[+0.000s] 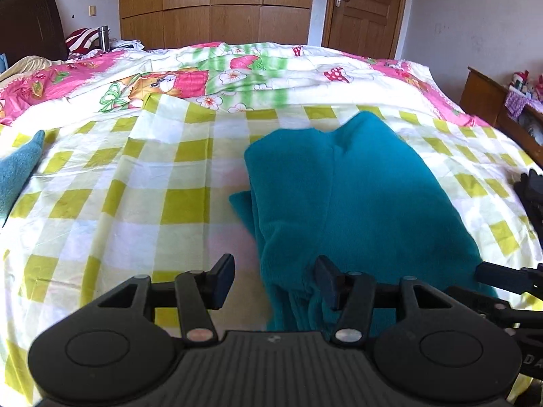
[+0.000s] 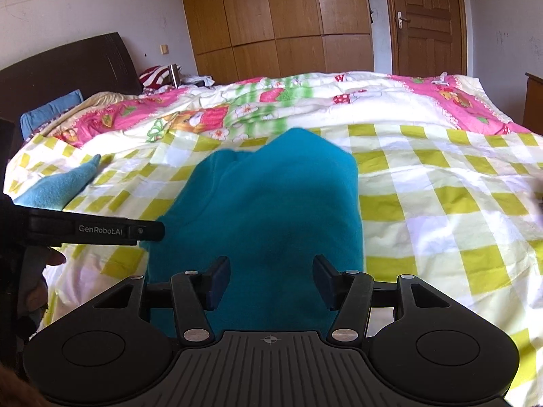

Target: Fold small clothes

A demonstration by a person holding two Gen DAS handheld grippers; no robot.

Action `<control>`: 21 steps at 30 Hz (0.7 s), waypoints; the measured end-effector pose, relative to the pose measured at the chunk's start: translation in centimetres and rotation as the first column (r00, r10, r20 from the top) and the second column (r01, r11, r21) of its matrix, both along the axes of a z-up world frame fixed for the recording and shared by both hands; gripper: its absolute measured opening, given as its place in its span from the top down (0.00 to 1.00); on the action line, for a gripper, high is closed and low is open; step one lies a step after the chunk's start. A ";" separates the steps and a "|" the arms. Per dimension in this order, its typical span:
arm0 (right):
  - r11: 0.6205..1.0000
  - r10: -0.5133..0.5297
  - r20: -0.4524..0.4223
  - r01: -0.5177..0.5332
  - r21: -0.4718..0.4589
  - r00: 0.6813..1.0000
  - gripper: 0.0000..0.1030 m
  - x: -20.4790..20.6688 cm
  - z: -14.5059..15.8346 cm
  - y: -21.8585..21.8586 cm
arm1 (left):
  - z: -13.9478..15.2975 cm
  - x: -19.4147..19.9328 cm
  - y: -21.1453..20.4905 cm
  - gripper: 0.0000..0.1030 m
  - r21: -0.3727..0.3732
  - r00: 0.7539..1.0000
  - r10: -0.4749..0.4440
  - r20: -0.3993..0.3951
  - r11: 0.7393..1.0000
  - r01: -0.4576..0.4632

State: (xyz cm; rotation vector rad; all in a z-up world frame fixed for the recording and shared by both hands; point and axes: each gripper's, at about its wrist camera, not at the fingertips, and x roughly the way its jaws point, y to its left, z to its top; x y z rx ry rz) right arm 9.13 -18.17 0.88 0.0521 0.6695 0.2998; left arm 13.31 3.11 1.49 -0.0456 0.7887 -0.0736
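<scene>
A teal fleece garment (image 1: pixel 356 196) lies partly folded on the green-and-white checked sheet (image 1: pixel 135 203) of the bed; it also shows in the right wrist view (image 2: pixel 271 210). My left gripper (image 1: pixel 274 283) is open and empty, at the garment's near left edge, its right finger over the cloth. My right gripper (image 2: pixel 270 279) is open and empty, just above the garment's near edge. The left gripper's body (image 2: pixel 95 229) shows at the left of the right wrist view. The right gripper's finger (image 1: pixel 502 276) shows at the right of the left wrist view.
A lighter blue cloth (image 1: pixel 20 169) lies at the bed's left side, also in the right wrist view (image 2: pixel 57 183). A pink cartoon quilt (image 1: pixel 237 71) covers the far half. A dark headboard (image 2: pixel 68 64), wardrobe (image 1: pixel 217 6), door (image 1: pixel 363 10) and a wooden cabinet (image 1: pixel 492 101) surround the bed.
</scene>
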 end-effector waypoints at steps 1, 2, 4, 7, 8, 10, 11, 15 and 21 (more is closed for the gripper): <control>1.000 0.005 -0.036 -0.006 -0.018 0.999 0.48 -0.1 -0.9 0.6 | -0.4 -0.4 -0.3 0.36 0.016 1.000 -0.005 -0.014 1.000 0.005; 0.999 0.005 -0.076 -0.007 -0.032 0.997 0.48 0.0 -1.8 1.0 | -0.9 -0.7 -0.6 0.36 0.032 0.999 -0.012 -0.035 0.999 0.013; 0.998 -0.026 -0.119 0.018 -0.066 0.993 0.48 0.0 -3.0 1.6 | -1.5 -1.7 -1.0 0.36 0.048 0.998 -0.016 -0.063 0.999 0.019; 0.997 -0.042 -0.076 0.036 -0.072 0.996 0.49 -1.7 -1.8 1.8 | -1.2 -3.6 -1.3 0.36 0.055 0.999 -0.026 -0.043 0.998 0.028; 0.998 -0.041 -0.070 0.038 -0.052 0.997 0.49 -2.2 -1.3 1.6 | -1.1 -4.2 -1.4 0.37 0.058 0.999 -0.026 -0.034 0.998 0.028; 0.998 -0.057 -0.053 0.055 -0.040 0.997 0.49 -3.3 -0.6 1.3 | -0.8 -5.3 -1.3 0.37 0.049 1.000 -0.024 -0.021 0.999 0.025; 0.997 -0.065 -0.042 0.063 -0.045 0.997 0.49 -3.8 -0.3 1.2 | -0.7 -5.9 -1.3 0.37 0.041 1.000 -0.021 -0.019 0.999 0.022; 0.995 -0.098 -0.037 0.097 -0.036 0.994 0.49 -5.9 -0.2 0.8 | -0.8 -8.0 -1.7 0.36 0.055 1.000 -0.010 -0.001 0.998 0.010; 0.992 -0.125 -0.058 0.125 -0.013 0.990 0.49 -8.4 -1.2 0.8 | -1.1 -10.5 -2.2 0.27 0.105 1.000 -0.005 0.018 0.994 0.003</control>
